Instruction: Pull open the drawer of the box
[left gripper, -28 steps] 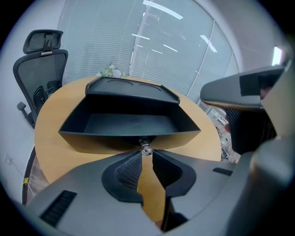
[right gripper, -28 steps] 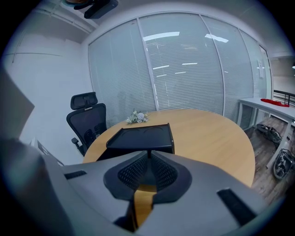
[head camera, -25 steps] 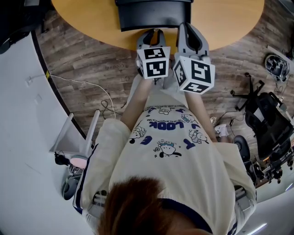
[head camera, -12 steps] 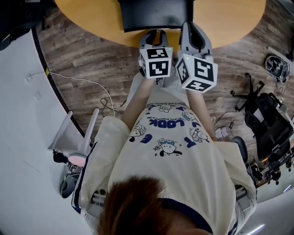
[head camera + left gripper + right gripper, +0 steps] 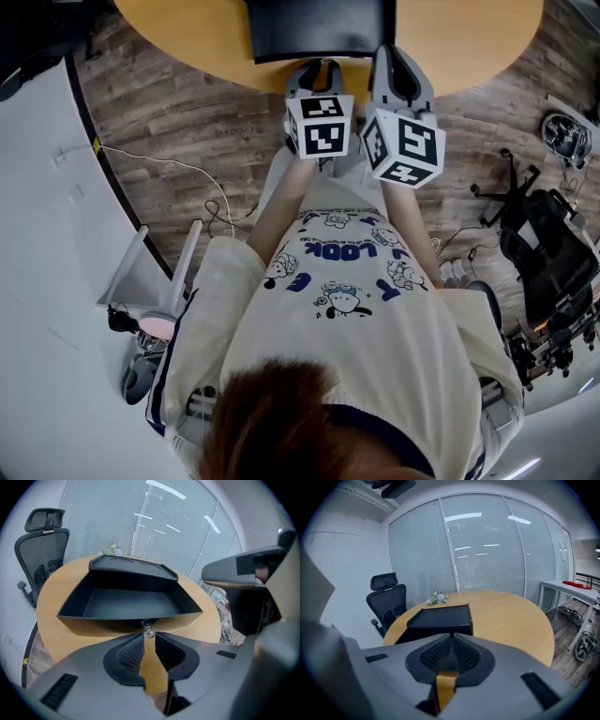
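A black box [image 5: 314,28] stands at the near edge of a round wooden table [image 5: 187,37]. In the left gripper view its drawer [image 5: 129,603] stands pulled out toward me, with a bare dark inside. A small metal knob [image 5: 148,631] sits on the middle of the drawer front. My left gripper [image 5: 148,635] is shut on that knob, jaw tips pinched together round it. My right gripper [image 5: 451,636] is shut with nothing between its jaws, held just right of the left one and pointing at the box [image 5: 440,617]. From the head view, both grippers [image 5: 317,70] [image 5: 389,58] hover side by side over the table edge.
A black office chair [image 5: 386,599] stands behind the table at the left, and a small bunch of flowers [image 5: 437,598] lies on the far side of the table. Wooden floor with a trailing white cable [image 5: 169,169] lies to my left. Another chair [image 5: 544,244] is at my right.
The whole head view has shifted slightly. Both grippers keep the same place against the box, and the left stays shut on the knob.
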Tool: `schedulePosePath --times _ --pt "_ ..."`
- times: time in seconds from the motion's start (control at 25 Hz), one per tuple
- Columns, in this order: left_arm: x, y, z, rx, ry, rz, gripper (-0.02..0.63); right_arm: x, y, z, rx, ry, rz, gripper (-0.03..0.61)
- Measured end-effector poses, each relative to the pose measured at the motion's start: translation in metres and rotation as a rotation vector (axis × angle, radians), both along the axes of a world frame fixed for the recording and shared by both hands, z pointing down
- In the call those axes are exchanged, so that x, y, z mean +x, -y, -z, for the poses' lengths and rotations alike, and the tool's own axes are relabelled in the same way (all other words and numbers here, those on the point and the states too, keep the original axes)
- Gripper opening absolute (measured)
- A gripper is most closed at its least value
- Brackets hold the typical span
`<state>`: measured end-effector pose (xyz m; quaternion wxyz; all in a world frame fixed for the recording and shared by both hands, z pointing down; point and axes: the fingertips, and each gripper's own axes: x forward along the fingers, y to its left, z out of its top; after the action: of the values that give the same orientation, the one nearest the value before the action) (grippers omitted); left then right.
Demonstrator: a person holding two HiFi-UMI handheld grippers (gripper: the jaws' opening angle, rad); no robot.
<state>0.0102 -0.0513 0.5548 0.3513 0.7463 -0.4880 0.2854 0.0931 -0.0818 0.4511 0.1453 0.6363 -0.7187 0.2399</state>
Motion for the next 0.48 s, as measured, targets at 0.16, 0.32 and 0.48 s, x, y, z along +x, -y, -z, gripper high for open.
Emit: schedulePosePath --times 0.16,0.32,0.48 --pt "0.000 0.001 0.000 -0.009 0.001 0.018 0.078 0.001 0.000 0.003 0.010 0.002 -0.001 0.043" --pt "0.003 0.002 0.009 -0.004 -0.016 0.011 0.078 0.003 0.002 0.011 0.022 0.002 0.002 0.043" --pt "-0.002 0.006 0.029 0.036 -0.013 -0.001 0.078 0.001 0.007 0.022 0.042 -0.003 0.009 0.043"
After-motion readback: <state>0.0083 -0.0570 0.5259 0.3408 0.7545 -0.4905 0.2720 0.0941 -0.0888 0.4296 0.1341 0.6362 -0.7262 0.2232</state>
